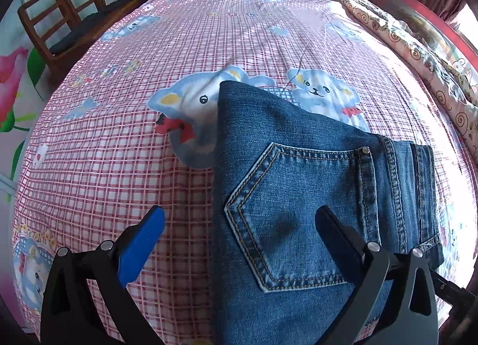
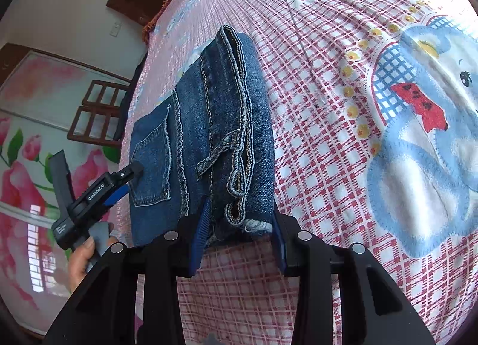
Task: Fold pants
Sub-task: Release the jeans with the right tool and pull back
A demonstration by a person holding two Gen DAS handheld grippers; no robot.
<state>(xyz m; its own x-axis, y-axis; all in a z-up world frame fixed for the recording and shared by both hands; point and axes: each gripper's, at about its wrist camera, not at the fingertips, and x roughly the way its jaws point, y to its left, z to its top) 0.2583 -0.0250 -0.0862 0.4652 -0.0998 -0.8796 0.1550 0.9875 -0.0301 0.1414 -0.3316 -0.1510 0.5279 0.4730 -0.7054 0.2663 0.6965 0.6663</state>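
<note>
Our right gripper [image 2: 239, 234] pinches the folded blue denim pants' [image 2: 209, 135] near end on the checked bedsheet [image 2: 313, 105]; our left gripper [image 1: 239, 219] straddles their pocket side, spread wide.

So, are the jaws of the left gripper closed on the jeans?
No, the left gripper stands wide open above the jeans: one finger is over the bedsheet, the other over the back pocket.

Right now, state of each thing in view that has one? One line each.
jeans: folded into a compact stack, back pocket up, lying on the bed.
left gripper: open wide, one finger over the pocket, the other over the sheet, not gripping.
right gripper: shut on the jeans' stacked edge.
bedsheet: spread flat over the bed.
chair: upright beside the bed.
</note>
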